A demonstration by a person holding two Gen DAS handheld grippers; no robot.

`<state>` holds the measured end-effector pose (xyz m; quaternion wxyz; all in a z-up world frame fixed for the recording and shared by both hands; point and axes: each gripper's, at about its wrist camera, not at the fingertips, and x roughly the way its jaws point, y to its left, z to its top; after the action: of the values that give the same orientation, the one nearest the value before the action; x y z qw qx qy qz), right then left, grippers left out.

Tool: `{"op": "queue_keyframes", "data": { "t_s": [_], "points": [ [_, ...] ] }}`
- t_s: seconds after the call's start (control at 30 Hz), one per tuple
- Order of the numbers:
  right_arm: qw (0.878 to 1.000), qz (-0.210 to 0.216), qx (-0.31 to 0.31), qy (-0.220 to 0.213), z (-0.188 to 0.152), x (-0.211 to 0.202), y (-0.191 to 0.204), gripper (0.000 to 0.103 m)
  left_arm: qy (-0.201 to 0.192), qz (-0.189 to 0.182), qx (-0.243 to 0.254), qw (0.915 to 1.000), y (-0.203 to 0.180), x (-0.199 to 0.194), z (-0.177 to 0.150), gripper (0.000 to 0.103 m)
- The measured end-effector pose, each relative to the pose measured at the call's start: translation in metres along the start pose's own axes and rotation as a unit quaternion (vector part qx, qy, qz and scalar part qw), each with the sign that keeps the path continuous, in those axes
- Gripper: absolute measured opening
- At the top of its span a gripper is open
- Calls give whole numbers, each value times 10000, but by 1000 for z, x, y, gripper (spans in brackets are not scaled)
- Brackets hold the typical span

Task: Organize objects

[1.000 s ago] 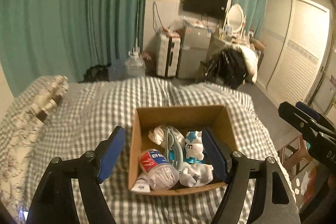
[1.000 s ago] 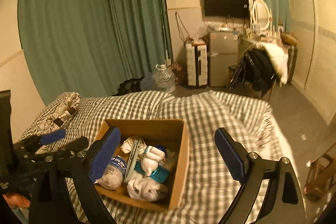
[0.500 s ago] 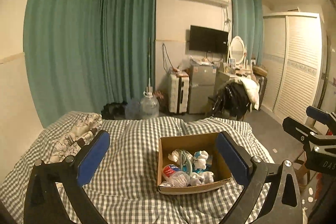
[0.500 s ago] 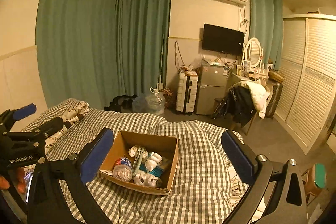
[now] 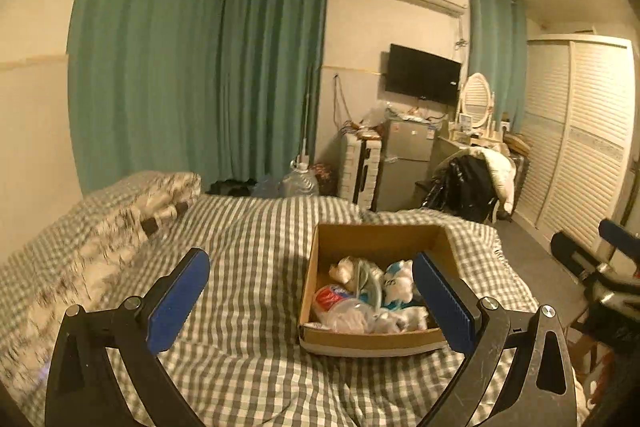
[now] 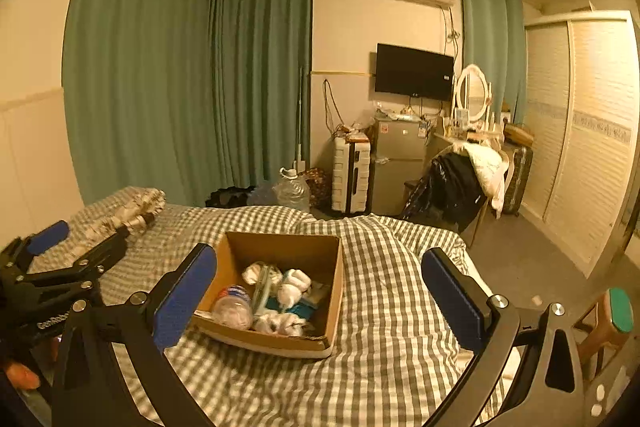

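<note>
- Left wrist view: pulled back from the cardboard box [image 5: 376, 341] compared with a second ago, when blue pads sat close over its contents; wider sweep of bed [image 5: 248, 267] and room showing now.
- Right wrist view: same retreat, box [image 6: 276, 341] smaller and lower centre in frame.
- Judged meaning: no item lifted out so far, sorting seemingly not begun, both tools raised to survey before a first pick.
- Left gripper [image 5: 320, 303]: fingers spread wide, nothing between them; box in lower centre-right of frame, overlapped by the right-hand pad, well apart in depth.
- Right gripper [image 6: 320, 303]: fingers spread wide, nothing held; box in lower centre, just beside the left-hand pad in frame, well below and beyond.
- Contents: plastic bottle [image 6: 232, 309] with red-blue label, white plush toy [image 5: 398, 285], crumpled white items, all lying in the box on the checked bed.
</note>
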<state>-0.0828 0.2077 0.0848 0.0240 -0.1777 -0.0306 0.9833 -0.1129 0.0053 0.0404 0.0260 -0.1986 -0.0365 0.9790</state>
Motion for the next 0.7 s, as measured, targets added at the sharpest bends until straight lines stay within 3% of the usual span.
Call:
{"op": "queue_keyframes", "data": {
  "t_s": [0.1,0.3,0.7],
  "points": [
    [9998,-147,-51,100,-30,30,2,103,74,125,-132,9998,6,20,-26,103],
    [9980,-15,93,625,-70,72,-3,103,379,195,-15,9991,4,42,-58,103],
    [9983,-135,176,539,-70,68,-9,103,554,160,294,9979,-6,42,-63,103]
  ]
}}
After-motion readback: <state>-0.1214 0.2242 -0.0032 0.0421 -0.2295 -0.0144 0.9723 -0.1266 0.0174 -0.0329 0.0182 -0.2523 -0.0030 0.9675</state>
